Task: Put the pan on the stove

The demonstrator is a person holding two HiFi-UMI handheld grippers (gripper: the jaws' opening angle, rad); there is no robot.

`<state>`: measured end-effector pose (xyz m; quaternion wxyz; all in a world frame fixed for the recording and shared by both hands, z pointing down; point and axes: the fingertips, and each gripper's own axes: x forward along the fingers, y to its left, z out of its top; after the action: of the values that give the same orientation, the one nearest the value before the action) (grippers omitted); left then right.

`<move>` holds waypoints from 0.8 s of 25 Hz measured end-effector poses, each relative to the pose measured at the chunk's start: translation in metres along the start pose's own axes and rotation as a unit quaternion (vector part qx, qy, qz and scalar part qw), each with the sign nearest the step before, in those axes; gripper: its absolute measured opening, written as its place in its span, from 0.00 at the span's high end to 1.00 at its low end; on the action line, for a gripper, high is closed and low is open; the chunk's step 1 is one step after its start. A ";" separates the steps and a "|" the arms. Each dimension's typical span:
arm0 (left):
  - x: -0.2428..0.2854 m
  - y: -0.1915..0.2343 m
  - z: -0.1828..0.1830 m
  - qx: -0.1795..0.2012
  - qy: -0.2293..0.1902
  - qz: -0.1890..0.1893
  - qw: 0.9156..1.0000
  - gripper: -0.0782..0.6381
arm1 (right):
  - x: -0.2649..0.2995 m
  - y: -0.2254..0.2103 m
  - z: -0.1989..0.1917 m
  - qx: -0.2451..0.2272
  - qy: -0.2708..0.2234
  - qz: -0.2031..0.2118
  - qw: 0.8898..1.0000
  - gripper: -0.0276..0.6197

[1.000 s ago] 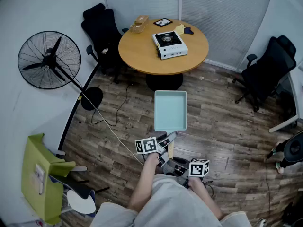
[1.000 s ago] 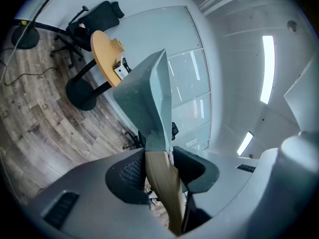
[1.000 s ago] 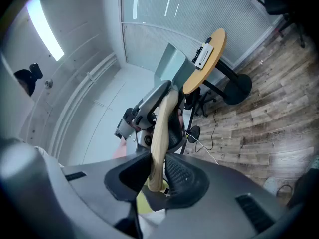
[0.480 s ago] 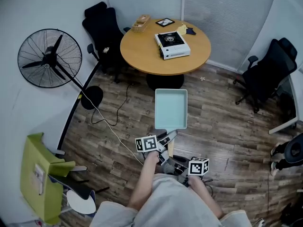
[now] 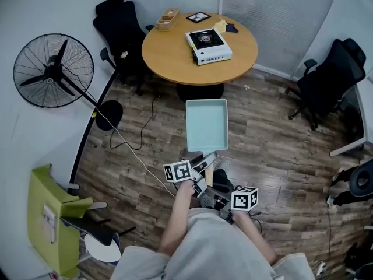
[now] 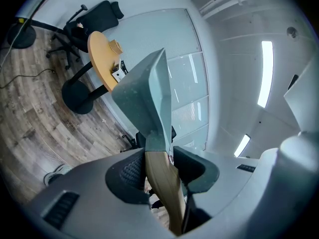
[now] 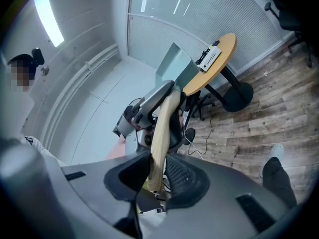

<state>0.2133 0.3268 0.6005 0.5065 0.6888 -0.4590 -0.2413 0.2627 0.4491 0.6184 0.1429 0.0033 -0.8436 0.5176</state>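
Observation:
A pale teal square pan (image 5: 207, 127) with a wooden handle (image 5: 208, 176) hangs level over the wood floor, short of the round table (image 5: 175, 60). The white portable stove (image 5: 208, 46) sits on that table. My left gripper (image 5: 204, 164) is shut on the handle close to the pan body. My right gripper (image 5: 205, 195) is shut on the handle's rear end. In the left gripper view the handle (image 6: 162, 183) runs between the pads up to the pan (image 6: 147, 91). The right gripper view shows the handle (image 7: 160, 133) in its pads, with the stove (image 7: 209, 57) beyond.
A standing fan (image 5: 52, 74) is at the left, its cable (image 5: 134, 150) trailing across the floor. Black office chairs stand behind the table (image 5: 119, 28) and at the right (image 5: 326, 86). A green chair (image 5: 49, 220) is near left. A wooden box (image 5: 167, 18) sits on the table.
Both grippers and the pan have moved a little forward towards the table. Both still grip the handle as before.

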 end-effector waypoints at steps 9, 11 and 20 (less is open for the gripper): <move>0.026 0.022 0.049 0.010 0.002 0.007 1.000 0.66 | 0.030 -0.023 0.047 0.001 0.017 0.010 1.000 0.80; 0.033 0.027 0.063 0.010 0.001 0.009 1.000 0.66 | 0.038 -0.028 0.060 0.002 0.021 0.011 1.000 0.80; 0.076 0.040 0.151 0.011 -0.011 0.013 1.000 0.66 | 0.073 -0.045 0.150 -0.012 0.031 0.025 0.999 0.79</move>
<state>0.1127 0.1855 0.5911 0.4972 0.6857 -0.4757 -0.2373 0.1641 0.3072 0.6118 0.1563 -0.0355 -0.8447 0.5107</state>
